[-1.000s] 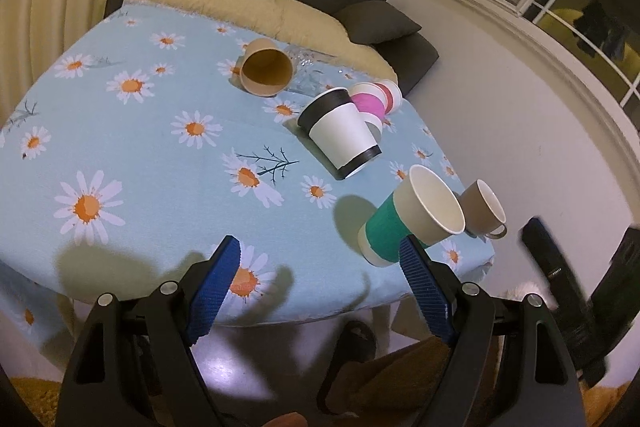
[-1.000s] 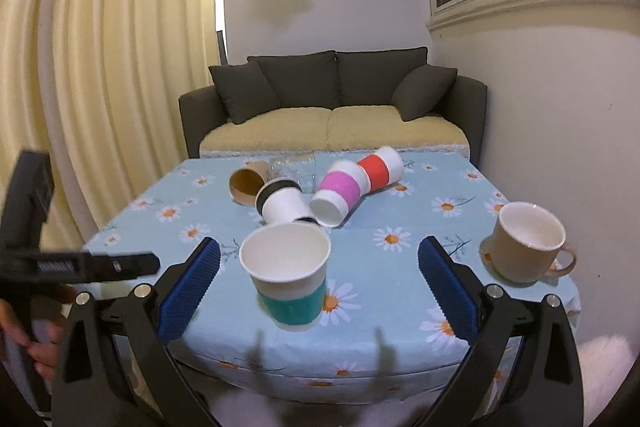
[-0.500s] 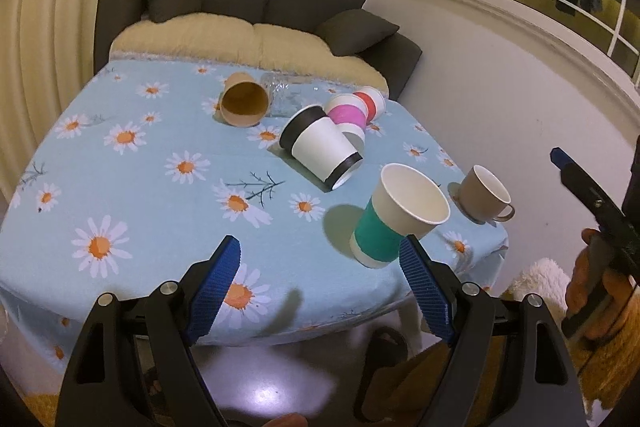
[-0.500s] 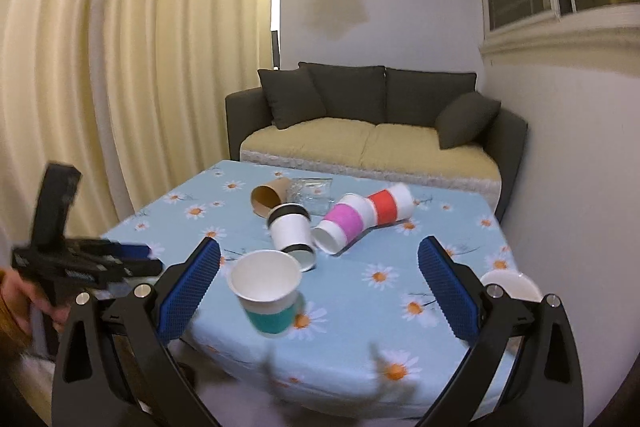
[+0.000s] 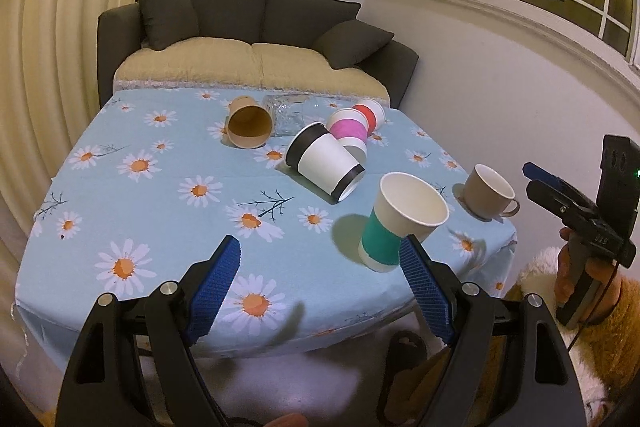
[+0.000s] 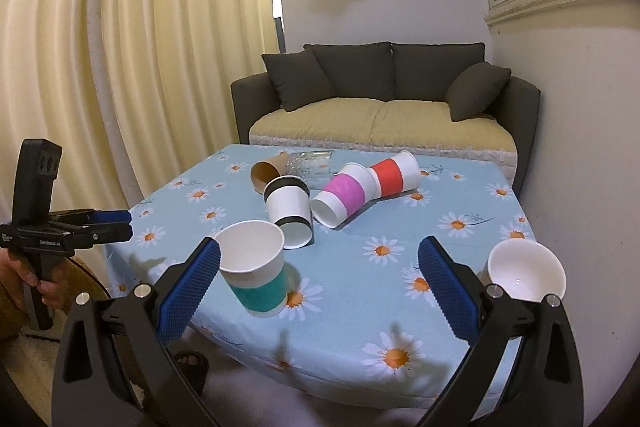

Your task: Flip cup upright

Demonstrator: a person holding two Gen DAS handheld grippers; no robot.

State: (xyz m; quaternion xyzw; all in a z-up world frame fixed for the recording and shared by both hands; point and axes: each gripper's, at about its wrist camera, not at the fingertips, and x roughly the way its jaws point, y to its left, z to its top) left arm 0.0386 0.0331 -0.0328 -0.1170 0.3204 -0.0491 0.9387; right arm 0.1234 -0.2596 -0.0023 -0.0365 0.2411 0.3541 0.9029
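The left gripper (image 5: 320, 273) and the right gripper (image 6: 319, 285) are both held spread wide with nothing between the pads. The green cup (image 6: 256, 269) is seen upright on the table (image 5: 168, 211), just ahead of the right gripper's left pad, and beyond it four cups are seen lying tipped

Partly hidden behind the brown cup (image 5: 249, 127): clear glass (image 5: 287, 113), shape unclear. Covered by the right hand-held gripper (image 6: 319, 281): mug (image 6: 525, 270) base and handle. Cut off below: counter (image 6: 460, 379) legs.
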